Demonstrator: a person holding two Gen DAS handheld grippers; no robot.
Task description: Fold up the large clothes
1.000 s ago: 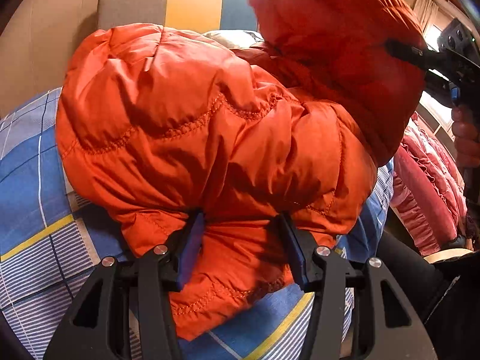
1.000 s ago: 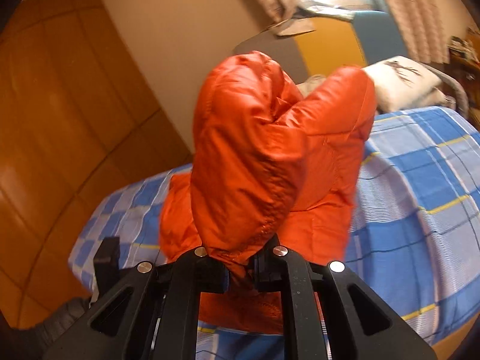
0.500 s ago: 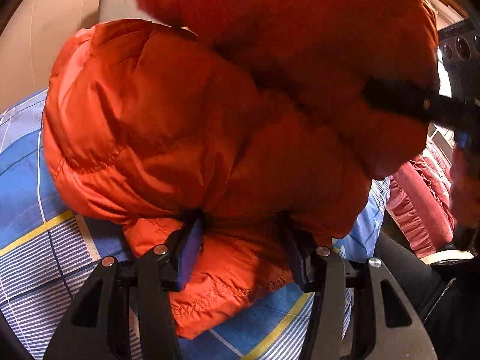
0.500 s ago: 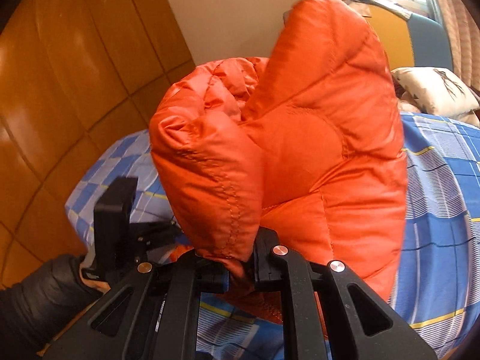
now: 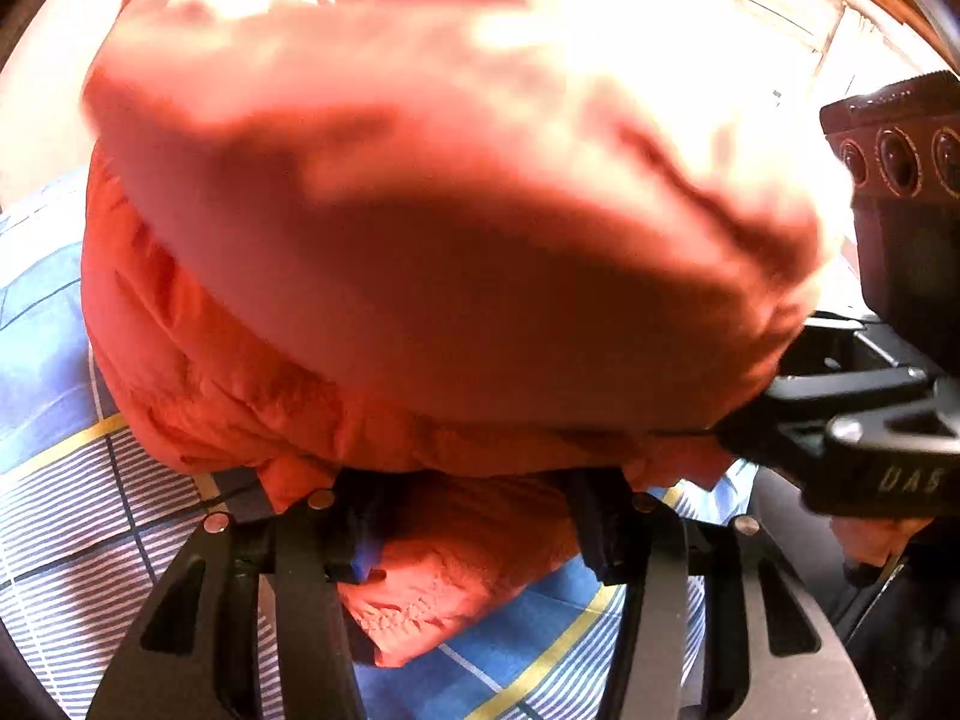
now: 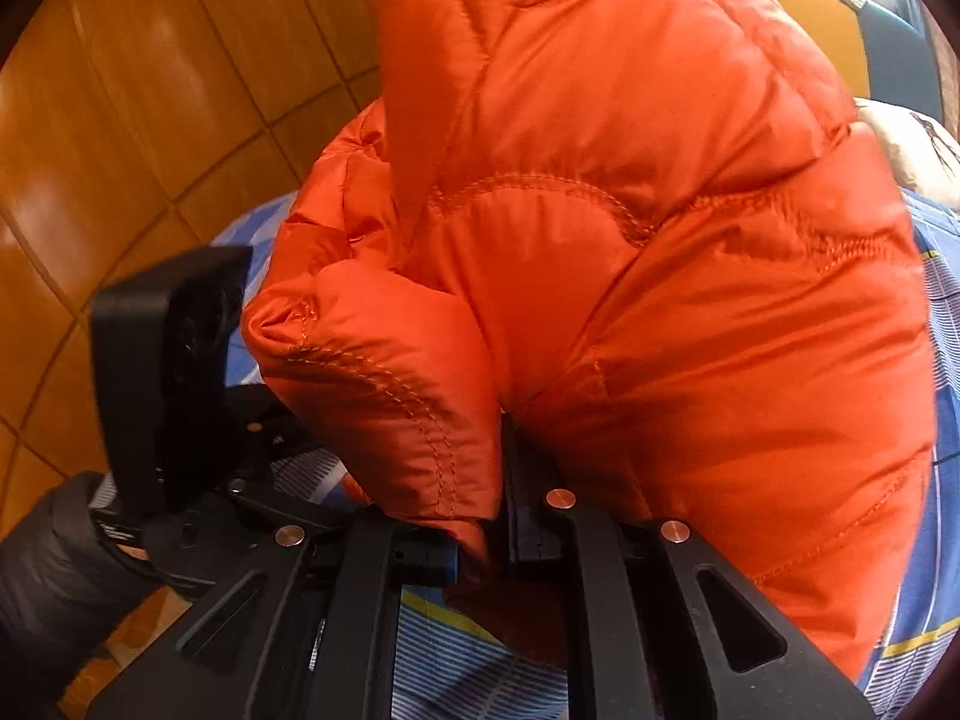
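An orange quilted puffer jacket [image 5: 456,276] lies bunched on the blue checked bed sheet [image 5: 54,480] and fills both views. My left gripper [image 5: 474,516] is open, its fingers either side of the jacket's lower edge, which rests between them. My right gripper [image 6: 504,516] is shut on a fold of the jacket [image 6: 630,252] and carries that fold over the rest of the garment, close above my left gripper. The right gripper also shows in the left wrist view [image 5: 738,426] at the right, pinching the jacket's edge. The left gripper's body [image 6: 174,372] shows at the left of the right wrist view.
The bed sheet [image 6: 936,540] extends to the right under the jacket. A wooden panelled wardrobe [image 6: 138,120] stands beyond the bed's left side. A patterned pillow [image 6: 918,150] and a yellow and blue headboard [image 6: 840,24] are at the far right.
My right gripper has swung the held fold of the jacket over and down toward my left gripper, so it now covers most of the left wrist view. My left gripper stayed in place.
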